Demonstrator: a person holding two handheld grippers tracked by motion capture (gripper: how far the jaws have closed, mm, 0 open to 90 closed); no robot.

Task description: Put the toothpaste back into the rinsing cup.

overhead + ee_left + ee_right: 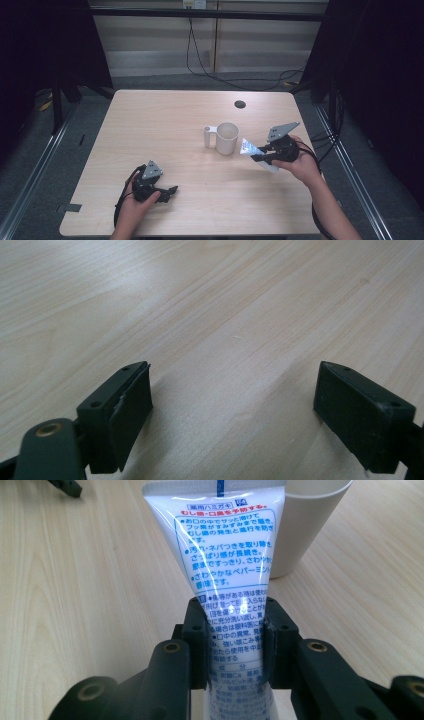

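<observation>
while the left tool [232,415] gapes empty, the right tool [235,630] grips a toothpaste tube [227,555] beside the mug [226,138].

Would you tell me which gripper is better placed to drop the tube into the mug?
Right. The right gripper is shut on the tube beside the mug; the left gripper sits open and empty, farther away.

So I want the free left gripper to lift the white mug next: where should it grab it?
Probably the handle of the mug: it juts out on the person's left, facing the open left gripper, with bare table between. Come in from that side, jaws closing across the loop. The right gripper, holding the tube, crowds the opposite side.
</observation>
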